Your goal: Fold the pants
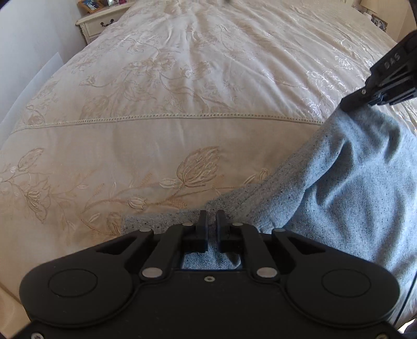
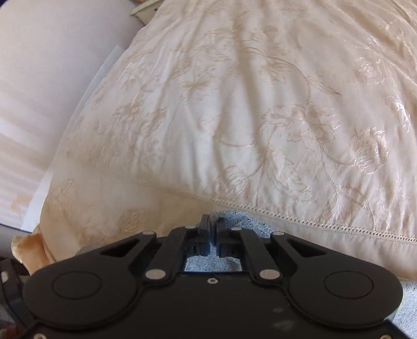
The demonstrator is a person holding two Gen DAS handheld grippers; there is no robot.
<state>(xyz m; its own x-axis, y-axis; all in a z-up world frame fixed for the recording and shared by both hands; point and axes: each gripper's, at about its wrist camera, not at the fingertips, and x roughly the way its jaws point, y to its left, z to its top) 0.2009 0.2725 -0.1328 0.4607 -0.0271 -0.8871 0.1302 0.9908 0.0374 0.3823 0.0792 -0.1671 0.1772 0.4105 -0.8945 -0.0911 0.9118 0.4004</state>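
Note:
The pants [image 1: 338, 177] are light grey speckled knit, hanging in folds over the near right part of the bed. My left gripper [image 1: 211, 221] is shut on a flat edge of the pants at the bottom centre of its view. My right gripper [image 1: 357, 100] shows at the right of the left wrist view, shut on a raised corner of the pants and holding it above the bed. In the right wrist view the right gripper [image 2: 213, 226] is shut on the grey fabric [image 2: 247, 221], with little of the pants visible past it.
A cream bedspread [image 1: 182, 91] with embroidered flowers covers the bed, with a stitched hem line across it. A white bedside table [image 1: 100, 22] stands at the far left. A pale wall [image 2: 39, 78] runs along the bed's left side.

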